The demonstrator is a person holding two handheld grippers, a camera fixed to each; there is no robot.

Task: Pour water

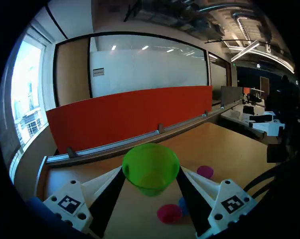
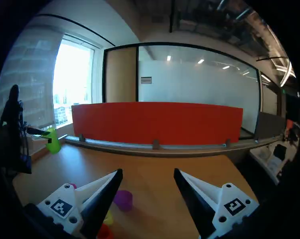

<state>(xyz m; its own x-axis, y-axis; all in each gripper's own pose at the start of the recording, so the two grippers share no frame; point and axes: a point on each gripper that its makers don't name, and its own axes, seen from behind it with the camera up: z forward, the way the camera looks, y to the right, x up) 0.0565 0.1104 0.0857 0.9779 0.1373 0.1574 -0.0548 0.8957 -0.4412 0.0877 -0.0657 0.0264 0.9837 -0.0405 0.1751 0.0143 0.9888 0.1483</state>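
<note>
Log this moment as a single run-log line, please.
left gripper: shut on green cup | right gripper: open, empty | purple cup: on desk below right gripper

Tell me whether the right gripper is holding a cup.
No, the right gripper is open, its fingers apart above the table and touching nothing.

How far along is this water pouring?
Done: the left tongs grip the green cup, lifted off the table. In hand: the cup held aloft, no water seen leaving it. Left: the pour itself, perhaps into the pink cup below. The right tongs hang open and empty near the purple cup.
</note>
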